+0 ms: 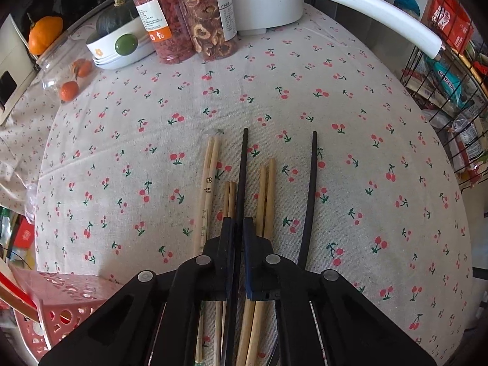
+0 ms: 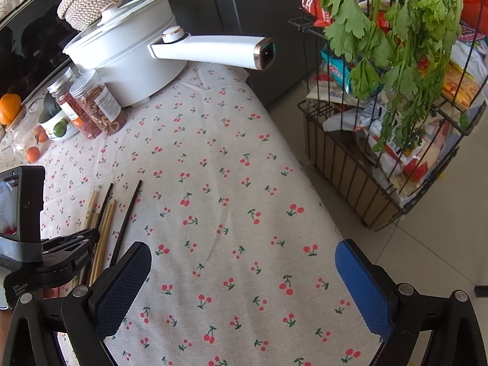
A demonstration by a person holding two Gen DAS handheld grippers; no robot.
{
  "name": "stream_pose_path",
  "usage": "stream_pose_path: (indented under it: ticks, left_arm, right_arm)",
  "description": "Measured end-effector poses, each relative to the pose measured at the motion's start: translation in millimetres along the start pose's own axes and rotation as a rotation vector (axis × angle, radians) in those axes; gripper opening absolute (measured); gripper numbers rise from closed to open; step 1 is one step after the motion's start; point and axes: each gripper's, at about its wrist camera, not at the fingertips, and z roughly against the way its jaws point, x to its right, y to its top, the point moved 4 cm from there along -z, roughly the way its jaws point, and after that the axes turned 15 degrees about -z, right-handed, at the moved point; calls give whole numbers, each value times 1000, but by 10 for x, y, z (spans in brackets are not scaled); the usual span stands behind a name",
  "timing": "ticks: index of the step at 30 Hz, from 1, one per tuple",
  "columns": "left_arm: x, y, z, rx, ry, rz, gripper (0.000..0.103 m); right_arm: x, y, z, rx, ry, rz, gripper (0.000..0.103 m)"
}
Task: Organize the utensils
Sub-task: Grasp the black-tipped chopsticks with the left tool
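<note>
In the left wrist view my left gripper [image 1: 239, 222] is shut on a black chopstick [image 1: 243, 164] that points away across the cherry-print tablecloth [image 1: 305, 97]. A second black chopstick [image 1: 311, 189] lies to its right. Several wooden chopsticks lie beside it: a pale pair [image 1: 209, 183] on the left, a short pair [image 1: 229, 198] by the left finger, another pair [image 1: 266, 195] on the right. In the right wrist view my right gripper [image 2: 242, 274] is open and empty over bare cloth, with the left gripper [image 2: 70, 244] and the chopsticks [image 2: 105, 228] to its left.
A white electric pot [image 2: 128, 55] with a long handle [image 1: 372, 9] stands at the table's far side beside two jars of dried food [image 1: 186, 18], a bowl [image 1: 119, 48] and oranges [image 1: 45, 33]. A red perforated basket [image 1: 58, 302] sits near left. A wire rack [image 2: 381, 158] with greens stands right of the table.
</note>
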Motion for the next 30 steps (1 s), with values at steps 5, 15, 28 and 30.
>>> stream_pose_path:
  ticks: [5,15,28,30]
  left_arm:
    - [36,8,9,-10,21,-28,5]
    - [76,-242,772,174,-75,-62,0]
    - [-14,-524,658,52,-291,9,1]
    - [-21,-480,537,45,-308,32,1]
  right_arm:
    - [-23,-21,-22,-10,0,2,100]
    - [-87,-84,-110,-52,20,-28,100]
    - [-421,-317,-304,-126,19,7,100]
    - [-416,-328,-316,-129,14,16,100]
